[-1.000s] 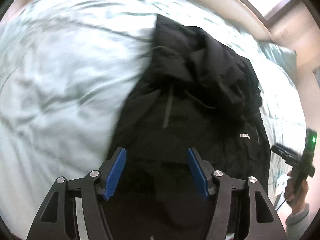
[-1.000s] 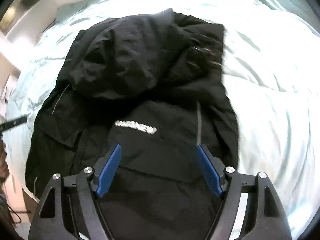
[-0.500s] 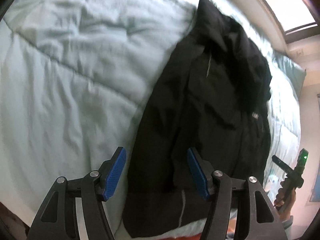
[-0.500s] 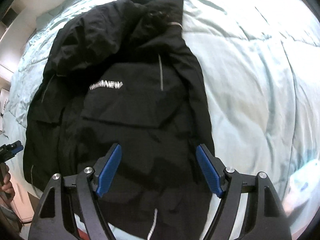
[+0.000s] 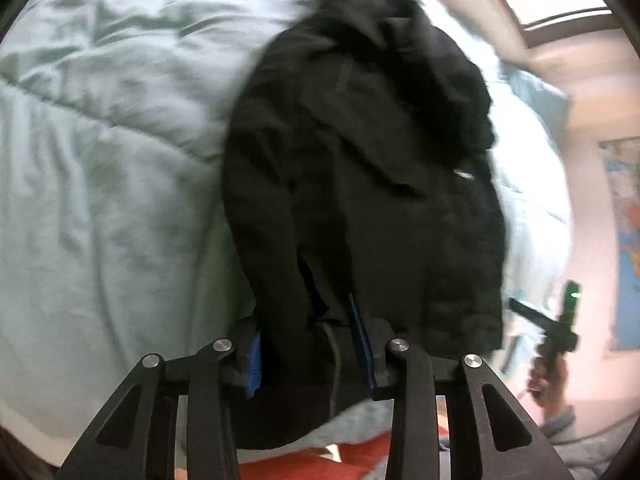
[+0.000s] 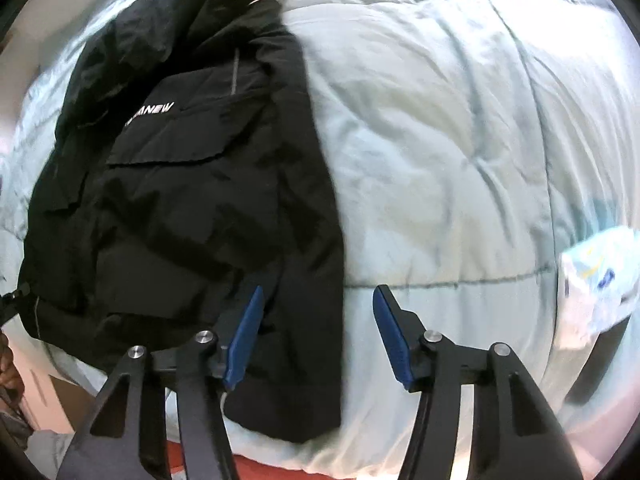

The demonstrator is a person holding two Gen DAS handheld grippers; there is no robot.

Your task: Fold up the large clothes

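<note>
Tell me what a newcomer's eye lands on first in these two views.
The black jacket dominates, spread on a pale blue quilt, its white chest lettering standing out. The left gripper is closing with the jacket's bottom hem bunched between its blue fingers. The right gripper is also closing, straddling the jacket's side edge near the hem.

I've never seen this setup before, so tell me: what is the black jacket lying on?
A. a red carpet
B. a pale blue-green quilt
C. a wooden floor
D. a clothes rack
B: the black jacket lies spread on the pale blue-green quilt, which shows on both sides of it.
</note>
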